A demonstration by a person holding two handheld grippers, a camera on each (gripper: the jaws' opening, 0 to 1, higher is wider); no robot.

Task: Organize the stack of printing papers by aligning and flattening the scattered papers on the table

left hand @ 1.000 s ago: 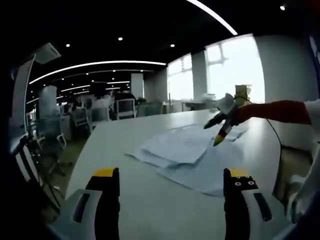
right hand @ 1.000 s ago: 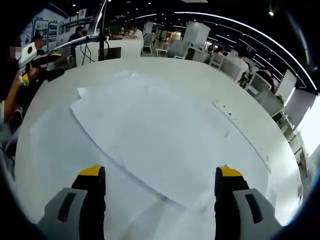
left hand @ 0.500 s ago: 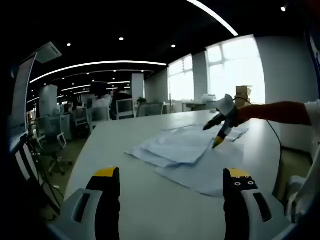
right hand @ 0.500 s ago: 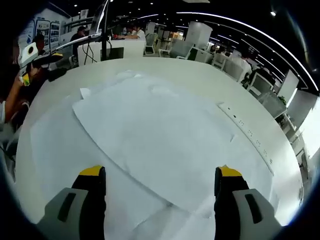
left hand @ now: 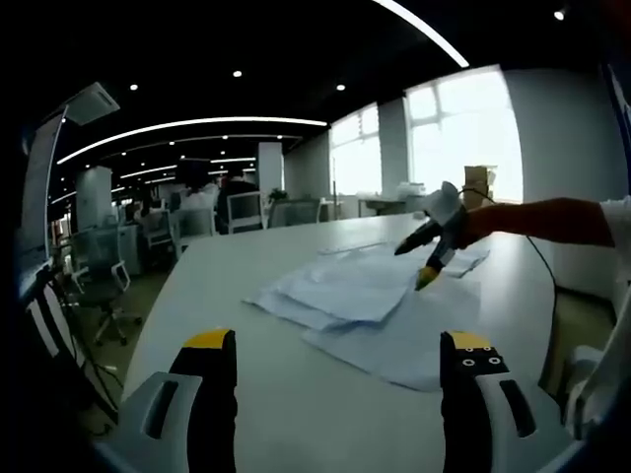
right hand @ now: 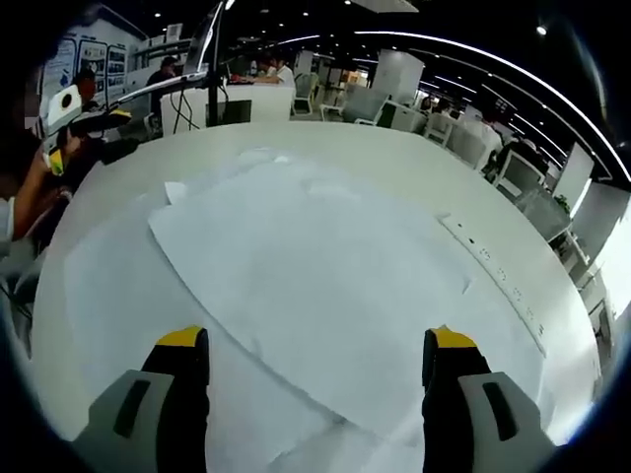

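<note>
Nearest the lens of the left gripper view, the left hand-held gripper (left hand: 336, 394) stood with its yellow-tipped jaws wide apart and nothing between them, above the bare near edge of the white surface (left hand: 227, 296). Beyond it, the papers (left hand: 365, 296) lay in a loose, overlapping spread toward the right half of the surface, their sheets skewed against one another and not squared up. Over the far side of that spread, the right hand-held gripper (left hand: 425, 248) pointed downward, jaws parted, held out on an arm in a red sleeve (left hand: 537, 221). Farther back were office chairs (left hand: 246, 212) and bright windows (left hand: 463, 133).

At the bottom of the right gripper view, the right hand-held gripper (right hand: 315, 379) was likewise open and empty, directly above the papers (right hand: 315, 266), which covered most of the surface (right hand: 394, 158) beneath it. One large sheet overlapped others, with corners jutting out at the left. At the left edge, the left hand-held gripper (right hand: 74, 113) was visible near a person's hand. Desks and seated people occupied the background.
</note>
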